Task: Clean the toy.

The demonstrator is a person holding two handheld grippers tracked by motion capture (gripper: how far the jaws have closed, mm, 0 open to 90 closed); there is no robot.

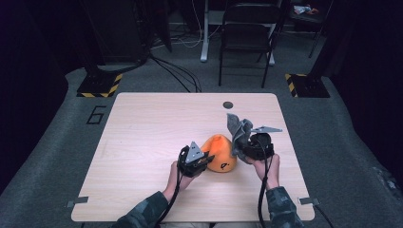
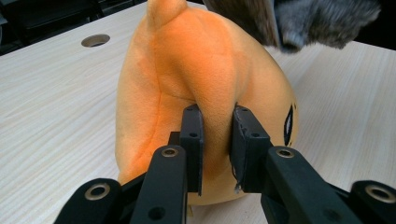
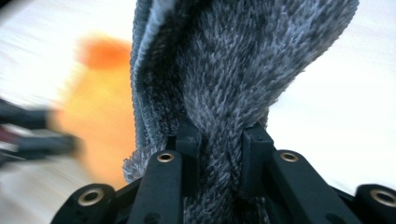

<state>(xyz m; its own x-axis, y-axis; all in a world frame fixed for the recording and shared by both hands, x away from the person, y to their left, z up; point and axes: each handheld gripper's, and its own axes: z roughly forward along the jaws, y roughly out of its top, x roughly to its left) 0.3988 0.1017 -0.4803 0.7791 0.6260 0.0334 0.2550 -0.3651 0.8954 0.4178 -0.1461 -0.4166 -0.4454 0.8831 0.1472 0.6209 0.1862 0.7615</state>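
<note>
An orange plush toy (image 1: pixel 219 153) with a small black face mark sits on the wooden table (image 1: pixel 147 133). My left gripper (image 1: pixel 203 161) is at its left side, shut on a fold of the orange plush toy (image 2: pixel 210 84); the pads (image 2: pixel 192 140) pinch the fabric. My right gripper (image 1: pixel 243 148) is just right of the toy, shut on a grey fuzzy cloth (image 1: pixel 238 129) that sticks up above it. In the right gripper view the grey cloth (image 3: pixel 233 79) is bunched between the jaws, with the orange toy (image 3: pixel 102 107) blurred at left.
A round cable hole (image 1: pixel 228 105) lies in the table's far side. A black folding chair (image 1: pixel 247 33) stands on the floor beyond the table. Cables run across the floor at the back.
</note>
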